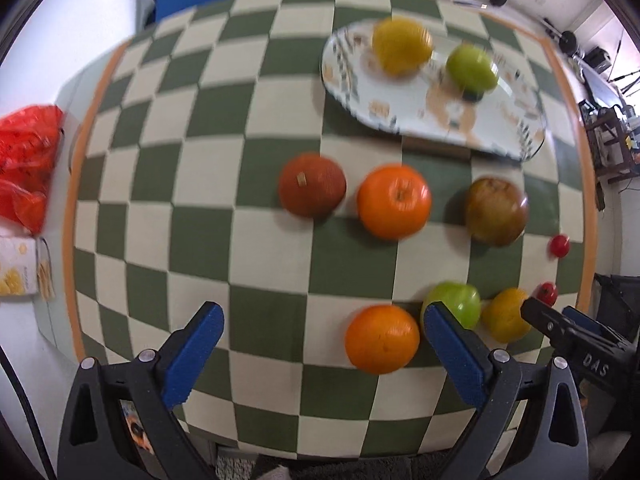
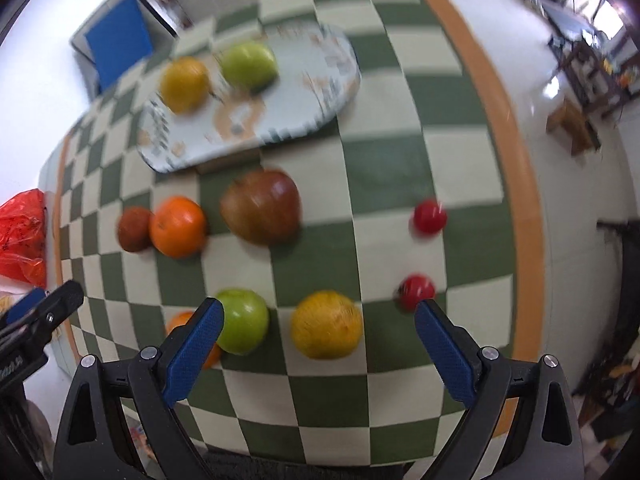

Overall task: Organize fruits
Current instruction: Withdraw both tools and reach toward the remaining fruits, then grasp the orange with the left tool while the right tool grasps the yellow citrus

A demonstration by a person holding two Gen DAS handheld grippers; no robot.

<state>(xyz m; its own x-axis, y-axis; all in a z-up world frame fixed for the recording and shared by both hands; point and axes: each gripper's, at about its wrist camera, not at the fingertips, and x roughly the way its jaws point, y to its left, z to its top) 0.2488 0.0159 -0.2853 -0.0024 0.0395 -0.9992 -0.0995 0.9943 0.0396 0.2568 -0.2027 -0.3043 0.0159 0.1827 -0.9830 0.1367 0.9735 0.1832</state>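
Right wrist view: right gripper (image 2: 320, 330) spread wide, empty, above yellow orange (image 2: 326, 324) on checkered cloth (image 2: 384, 168) | left gripper (image 1: 324, 320) also spread, near orange (image 1: 382, 338) | plate (image 2: 328, 92) far | fruit probably firm, round, rolls easily; grip across middle.

Plate (image 1: 436, 108) at the table's (image 1: 192, 184) far side, two fruits on it: lemon (image 1: 402, 46) left, apple (image 1: 472, 69) right. Before it, a row of three fruits (image 1: 394, 201). Nearest row: orange (image 1: 382, 338), apple (image 1: 456, 302), lemon (image 1: 506, 314). Two tomatoes (image 1: 559, 245) at right edge.
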